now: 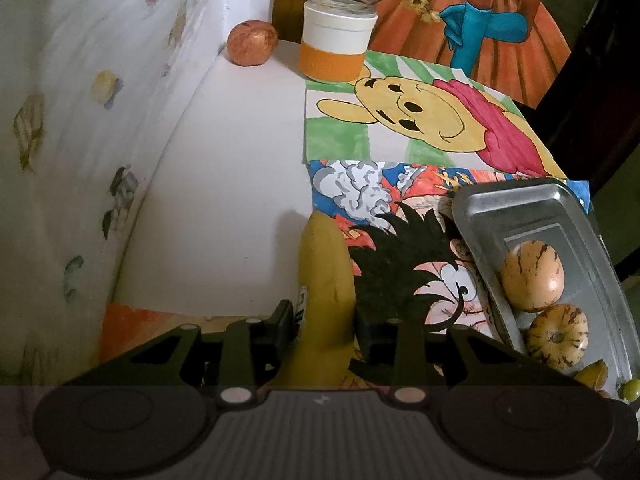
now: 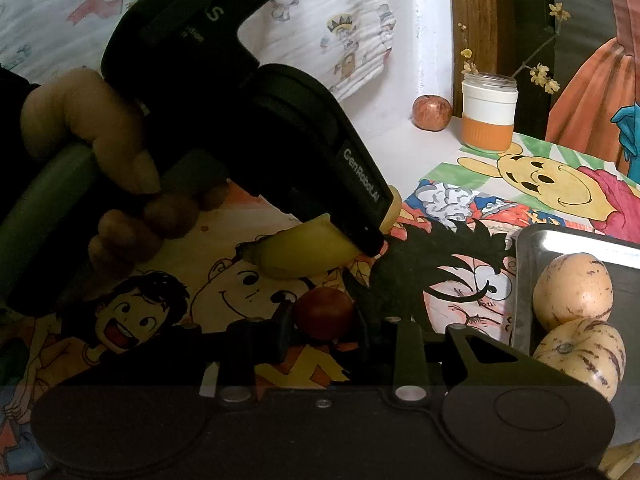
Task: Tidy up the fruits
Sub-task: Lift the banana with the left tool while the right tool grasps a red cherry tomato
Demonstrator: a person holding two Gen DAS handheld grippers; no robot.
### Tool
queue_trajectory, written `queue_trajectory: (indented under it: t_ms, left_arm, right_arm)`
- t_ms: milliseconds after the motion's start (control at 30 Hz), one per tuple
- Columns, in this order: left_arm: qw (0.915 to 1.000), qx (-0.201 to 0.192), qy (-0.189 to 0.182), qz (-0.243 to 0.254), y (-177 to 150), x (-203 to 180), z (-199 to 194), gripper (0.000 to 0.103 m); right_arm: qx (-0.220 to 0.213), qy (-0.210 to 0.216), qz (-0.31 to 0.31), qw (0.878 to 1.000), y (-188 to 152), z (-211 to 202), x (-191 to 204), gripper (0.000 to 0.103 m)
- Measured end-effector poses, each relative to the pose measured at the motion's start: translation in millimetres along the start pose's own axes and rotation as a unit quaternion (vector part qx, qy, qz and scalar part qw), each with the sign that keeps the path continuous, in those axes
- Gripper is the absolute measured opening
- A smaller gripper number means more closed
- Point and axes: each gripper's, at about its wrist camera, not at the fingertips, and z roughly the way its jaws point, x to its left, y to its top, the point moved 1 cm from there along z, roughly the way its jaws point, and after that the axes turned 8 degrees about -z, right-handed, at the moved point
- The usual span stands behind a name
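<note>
My left gripper (image 1: 323,322) is shut on a yellow banana (image 1: 325,280) that points away over the drawings. The right wrist view shows the same banana (image 2: 296,252) under the left gripper's black body, which a hand holds. My right gripper (image 2: 323,326) is shut on a small dark red round fruit (image 2: 324,312). A metal tray (image 1: 532,208) lies at the right with two striped yellow melons (image 1: 532,276) in it. The tray (image 2: 524,280) and melons (image 2: 572,292) also sit at the right of the right wrist view. An apple (image 1: 252,42) rests in the far corner.
A glass jar with an orange band (image 1: 336,36) holds yellow flower twigs near the apple. Cartoon drawings (image 1: 420,120) cover the table. A printed cloth (image 1: 60,140) hangs along the left side. Small fruits (image 1: 596,376) lie at the tray's near end.
</note>
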Motion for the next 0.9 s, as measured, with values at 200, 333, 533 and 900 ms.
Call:
queue_trajectory:
  t_ms: [200,333,533,900]
  left_arm:
    - [0.9995,0.001,-0.005,-0.032,0.9,4.9,-3.6,0.035]
    - [0.9987,-0.006,0.001,-0.051,0.5,6.1,-12.8,0.035]
    - [0.9981,-0.017,-0.002,-0.060,-1.9,-1.8,-33.6,0.035]
    - [0.9976,-0.040,-0.018,-0.053,-8.1,-36.5,-70.2,0.035]
  right_arm:
    - [-0.007,0.003,0.013,1.000,-2.0,-4.8,-2.5,0.034]
    - [-0.010,0.001,0.021,1.000,-3.7,-10.9,-2.5,0.034]
    - [-0.023,-0.003,0.029,0.999,-4.4,-26.4,-0.8,0.034]
    - [-0.055,-0.034,0.060,0.996,-10.8,-71.3,-16.9,0.034]
